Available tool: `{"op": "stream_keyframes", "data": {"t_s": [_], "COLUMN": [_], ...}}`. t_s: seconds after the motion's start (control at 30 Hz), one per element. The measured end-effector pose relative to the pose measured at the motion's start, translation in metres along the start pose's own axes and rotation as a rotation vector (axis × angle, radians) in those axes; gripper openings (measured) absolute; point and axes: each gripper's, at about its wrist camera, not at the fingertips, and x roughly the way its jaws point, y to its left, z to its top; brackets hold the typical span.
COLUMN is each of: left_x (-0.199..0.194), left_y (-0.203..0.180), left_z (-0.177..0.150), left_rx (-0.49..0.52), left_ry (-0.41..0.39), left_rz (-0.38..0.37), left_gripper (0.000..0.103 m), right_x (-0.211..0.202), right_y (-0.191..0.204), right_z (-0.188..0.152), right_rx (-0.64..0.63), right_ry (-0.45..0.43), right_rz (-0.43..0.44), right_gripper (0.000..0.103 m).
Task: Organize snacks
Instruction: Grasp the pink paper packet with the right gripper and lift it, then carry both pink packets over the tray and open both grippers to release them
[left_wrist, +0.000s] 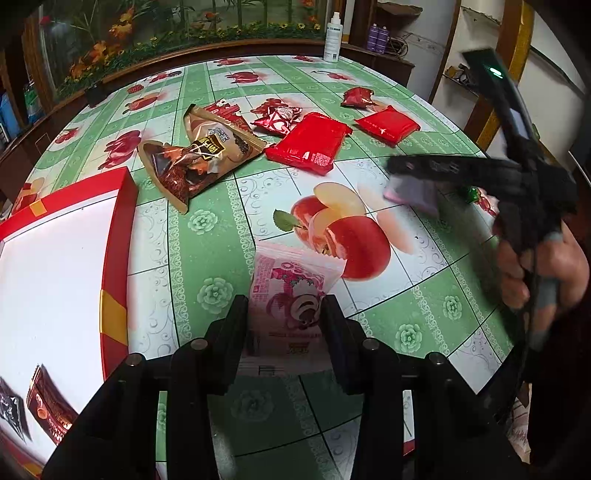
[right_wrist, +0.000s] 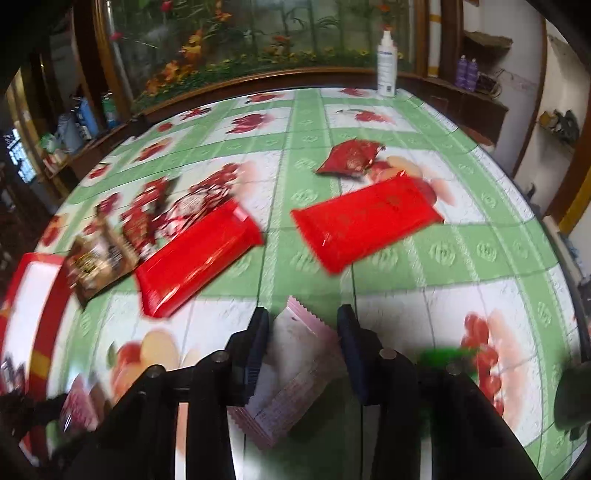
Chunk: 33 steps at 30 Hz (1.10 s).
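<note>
My left gripper (left_wrist: 286, 306) is shut on a pink snack packet (left_wrist: 291, 295) with a bear print, held just above the table. My right gripper (right_wrist: 303, 328) is shut on a pale pink packet (right_wrist: 295, 373); it also shows in the left wrist view (left_wrist: 410, 184), blurred, at the right. A red box with a white inside (left_wrist: 55, 266) lies at the left, with dark snack packets (left_wrist: 48, 406) in its near corner. Two flat red packs (left_wrist: 310, 142) (left_wrist: 388, 123), brown packets (left_wrist: 199, 155) and small red packets (left_wrist: 277, 116) lie on the far table.
The table has a green and white cloth with apple prints (left_wrist: 340, 229). A white spray bottle (left_wrist: 332, 37) stands at the far edge. A wooden-framed flower panel (left_wrist: 184, 33) runs behind the table. Shelves (right_wrist: 484, 40) are at the far right.
</note>
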Motion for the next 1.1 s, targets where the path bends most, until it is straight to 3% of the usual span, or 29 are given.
{"op": "stream_keyframes", "data": {"t_s": [0.07, 0.1, 0.17, 0.23, 0.4, 0.47, 0.5, 0.63, 0.73, 0.9, 0.93, 1.03, 1.1], "left_x": [0.0, -0.001, -0.001, -0.002, -0.005, -0.006, -0.007, -0.01, -0.009, -0.009, -0.009, -0.01, -0.009], "left_y": [0.001, 0.0, -0.001, -0.001, -0.002, -0.002, -0.001, 0.0, 0.0, -0.001, -0.001, 0.0, -0.001], "left_z": [-0.001, -0.001, -0.002, -0.003, -0.008, -0.01, -0.011, -0.014, -0.014, -0.014, -0.014, -0.014, -0.014], "left_rx": [-0.002, -0.001, 0.008, 0.012, 0.027, 0.036, 0.038, 0.042, 0.037, 0.031, 0.03, 0.027, 0.024], "left_ry": [-0.002, -0.003, -0.007, -0.008, -0.008, -0.006, -0.005, -0.009, -0.011, -0.007, -0.006, -0.006, -0.008], "left_rz": [-0.003, -0.002, 0.0, -0.002, -0.019, -0.022, -0.026, -0.037, -0.035, -0.032, -0.03, -0.028, -0.026], "left_gripper": [0.038, 0.038, 0.038, 0.038, 0.038, 0.038, 0.038, 0.038, 0.038, 0.038, 0.038, 0.038, 0.038], "right_x": [-0.009, -0.011, -0.016, -0.021, -0.038, -0.048, -0.055, -0.075, -0.076, -0.051, -0.05, -0.049, -0.049], "right_y": [-0.008, -0.01, -0.018, -0.019, -0.019, -0.017, -0.015, -0.012, -0.008, 0.01, 0.017, 0.025, 0.025], "right_z": [-0.008, -0.011, -0.02, -0.027, -0.04, -0.045, -0.051, -0.06, -0.064, -0.067, -0.068, -0.07, -0.07], "right_rx": [0.024, 0.036, 0.052, 0.03, -0.025, -0.067, -0.111, -0.216, -0.212, -0.208, -0.231, -0.251, -0.246], "right_ry": [0.013, 0.025, 0.045, 0.053, 0.089, 0.067, 0.061, 0.034, 0.055, 0.107, 0.079, 0.065, 0.059], "right_rz": [0.078, 0.123, 0.195, 0.211, 0.267, 0.27, 0.271, 0.289, 0.285, 0.249, 0.223, 0.202, 0.192], "right_gripper": [0.025, 0.01, 0.009, 0.009, 0.02, 0.048, 0.055, 0.061, 0.074, 0.076, 0.075, 0.066, 0.054]}}
